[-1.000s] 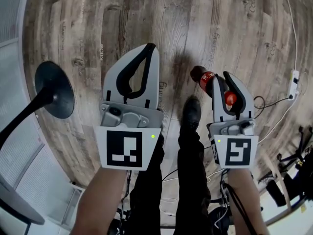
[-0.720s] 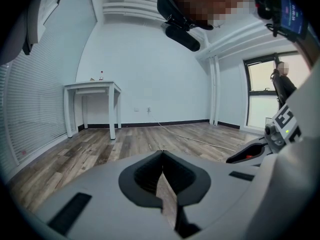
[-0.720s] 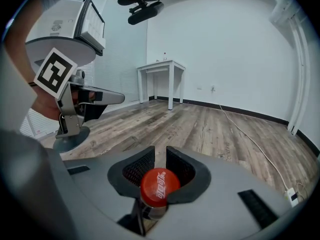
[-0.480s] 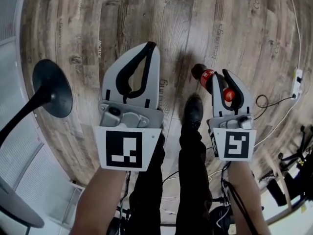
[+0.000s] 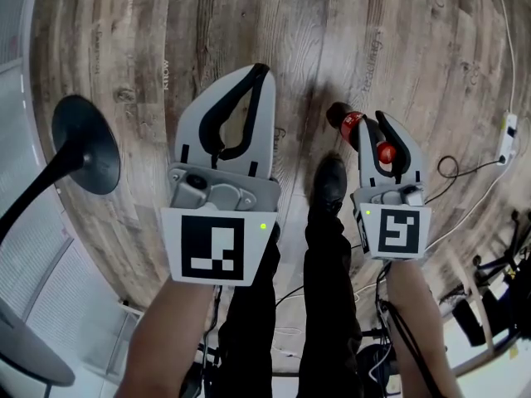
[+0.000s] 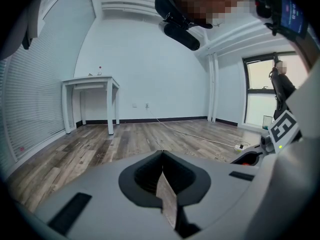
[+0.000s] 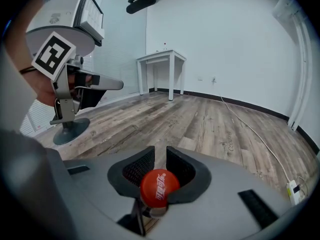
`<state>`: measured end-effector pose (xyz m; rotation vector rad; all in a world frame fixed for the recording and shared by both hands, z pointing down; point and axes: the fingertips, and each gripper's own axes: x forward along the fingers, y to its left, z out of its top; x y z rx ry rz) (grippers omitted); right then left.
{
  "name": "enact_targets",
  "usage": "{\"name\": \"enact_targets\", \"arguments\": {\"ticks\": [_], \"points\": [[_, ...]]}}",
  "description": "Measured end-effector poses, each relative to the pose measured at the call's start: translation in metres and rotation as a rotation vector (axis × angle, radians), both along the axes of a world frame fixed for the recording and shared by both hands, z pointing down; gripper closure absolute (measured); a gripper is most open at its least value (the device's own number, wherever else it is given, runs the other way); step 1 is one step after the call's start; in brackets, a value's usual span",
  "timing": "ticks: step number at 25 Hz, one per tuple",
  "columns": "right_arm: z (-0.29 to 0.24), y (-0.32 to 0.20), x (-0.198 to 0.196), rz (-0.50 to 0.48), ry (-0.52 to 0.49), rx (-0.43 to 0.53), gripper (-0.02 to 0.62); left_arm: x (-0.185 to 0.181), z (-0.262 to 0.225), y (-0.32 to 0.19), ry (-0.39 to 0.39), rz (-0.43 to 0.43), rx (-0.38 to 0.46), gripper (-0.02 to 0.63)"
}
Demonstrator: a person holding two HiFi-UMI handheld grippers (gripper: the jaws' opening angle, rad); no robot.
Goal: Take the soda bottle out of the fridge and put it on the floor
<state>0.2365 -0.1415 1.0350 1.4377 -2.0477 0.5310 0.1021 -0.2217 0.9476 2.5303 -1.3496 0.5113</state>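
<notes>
While the right tongs clamp the soda bottle by the neck, right of centre over the floor, the left tongs are closed and empty. Risk: if released tilted, the bottle probably topples.

The grey-brown wood-plank floor lies bare across the upper half of the head view, open from the top edge down to the centre. At the left a black round stand base stands in the way, and the person's black shoe sits at the centre. Along the right edge lie a white power strip and thin cables, with dark gear crowding the lower right corner.
</notes>
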Motion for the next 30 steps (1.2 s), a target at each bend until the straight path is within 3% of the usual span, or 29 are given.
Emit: {"name": "enact_targets", "arguments": {"ticks": [25, 30], "points": [[0.047, 0.009, -0.008, -0.009, 0.038, -0.075, 0.498, -0.007, 0.014, 0.011, -0.020, 0.016, -0.022, 0.590], [0.047, 0.008, -0.016, -0.041, 0.034, -0.079, 0.463, -0.006, 0.011, 0.013, -0.018, 0.012, -0.021, 0.591]]}}
